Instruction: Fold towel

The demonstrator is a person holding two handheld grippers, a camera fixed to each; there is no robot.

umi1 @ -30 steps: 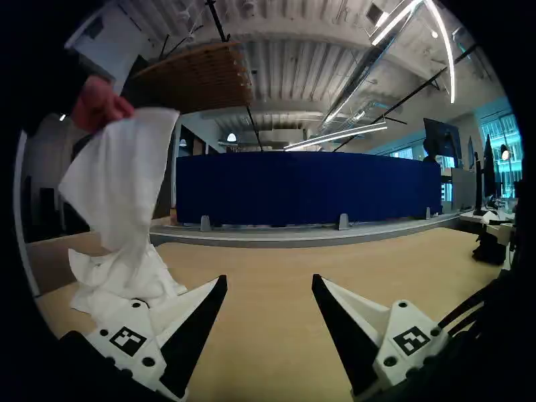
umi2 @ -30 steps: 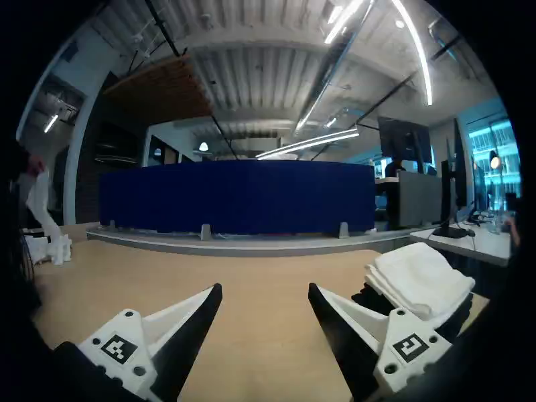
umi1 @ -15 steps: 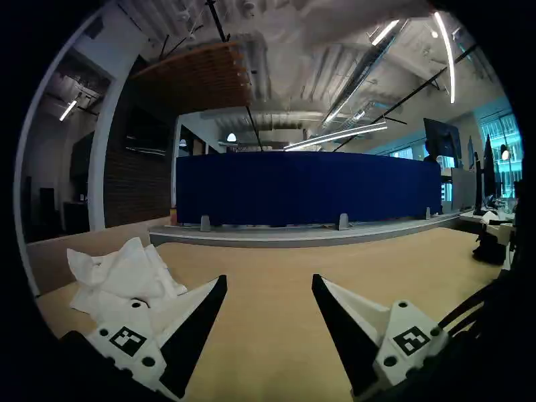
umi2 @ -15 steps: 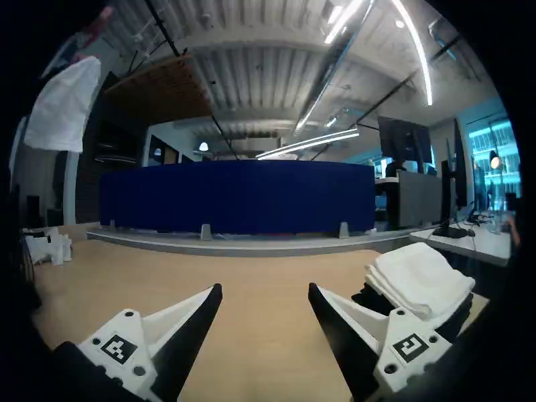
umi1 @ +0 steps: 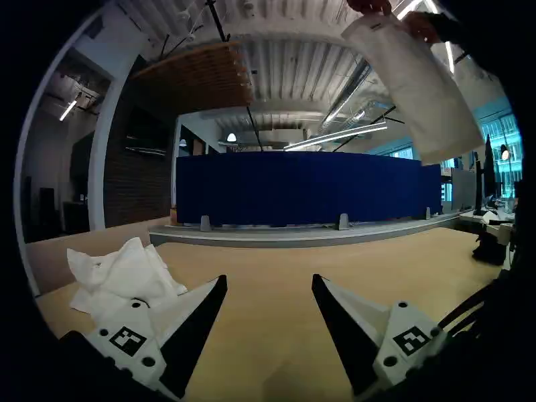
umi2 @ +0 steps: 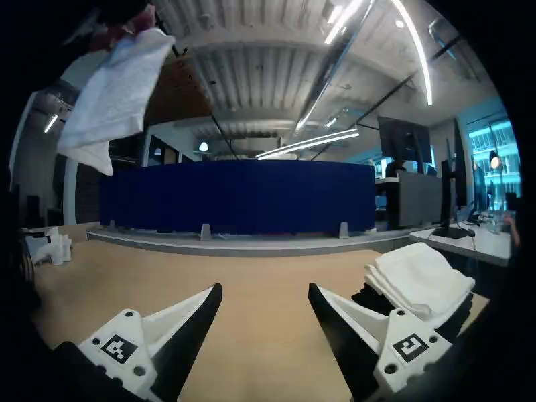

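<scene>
Left gripper (umi1: 268, 277): white two-finger tool, lower centre of the left gripper view, jaws wide apart, holding nothing, low over the light wooden tabletop (umi1: 268, 321).
Right gripper (umi2: 264, 287): same build, lower centre of the right gripper view, jaws wide apart, empty.
Crumpled pile of white towels (umi1: 124, 278): lower left of the left gripper view, just behind the left finger.
Stack of folded white towels (umi2: 419, 275): lower right, right gripper view.
Dark blue fabric partition (umi1: 301, 187): mid-frame, across the far table edge.
White towel (umi1: 419, 87): upper right, hanging limp in the air; upper left (umi2: 110, 100) in the right gripper view.
Bare hand (umi1: 368, 5): raised at the top edge, pinching the towel's upper hem.
</scene>
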